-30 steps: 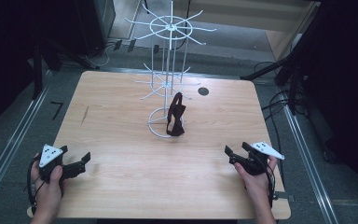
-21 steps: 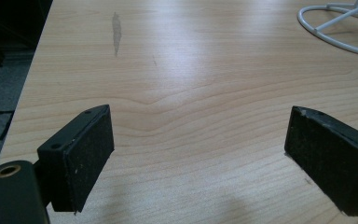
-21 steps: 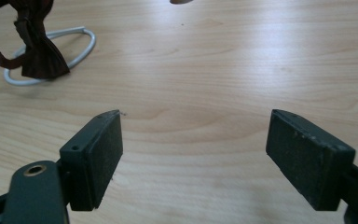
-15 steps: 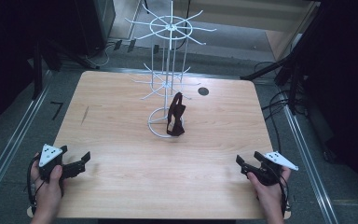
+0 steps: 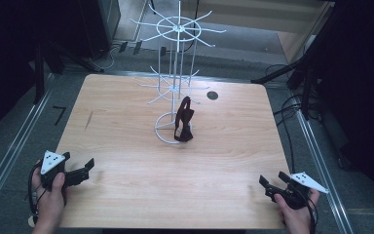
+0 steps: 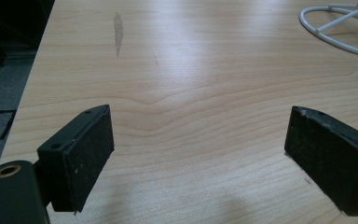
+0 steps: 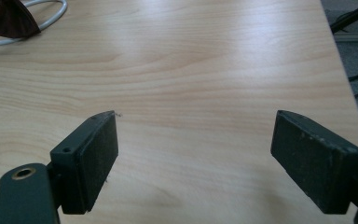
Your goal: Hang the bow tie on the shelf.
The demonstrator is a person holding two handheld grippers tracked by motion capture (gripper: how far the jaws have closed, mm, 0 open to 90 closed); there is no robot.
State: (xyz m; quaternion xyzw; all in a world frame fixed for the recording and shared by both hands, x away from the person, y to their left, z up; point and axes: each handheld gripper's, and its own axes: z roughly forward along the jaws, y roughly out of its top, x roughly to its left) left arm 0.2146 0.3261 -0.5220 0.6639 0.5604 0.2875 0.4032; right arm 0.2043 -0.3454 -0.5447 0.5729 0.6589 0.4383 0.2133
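Wire display stand [image 5: 175, 83], white, upright at the centre of the wooden counter [image 5: 126, 122], its round base ring resting on the surface and two tiers of radiating hooks above. Dark brown strap-like item [image 5: 183, 122] hangs from a lower hook, its bottom end reaching down to the base ring on the ring's right side (exact nature of the item cannot be told). A small dark round mark [image 5: 212, 95] lies on the counter behind and to the right of the stand.

Left gripper [image 5: 83, 170] held in the person's left hand [image 5: 51, 195] at the near left edge of the counter, jaws spread wide and holding nothing; the left gripper view shows bare wood between the two black pads [image 6: 86, 154] and part of the base ring [image 6: 335, 28] at upper right, well apart from the jaws.

Right gripper [image 5: 268, 186] held in the right hand [image 5: 297, 212] at the near right corner of the counter, jaws likewise spread and empty. In the right gripper view the base ring [image 7: 51, 18] and the brown item [image 7: 11, 18] lie at far upper left, well apart from the pads [image 7: 98, 158].

Cables [image 5: 292, 112] trail over the grey floor to the right of the counter.
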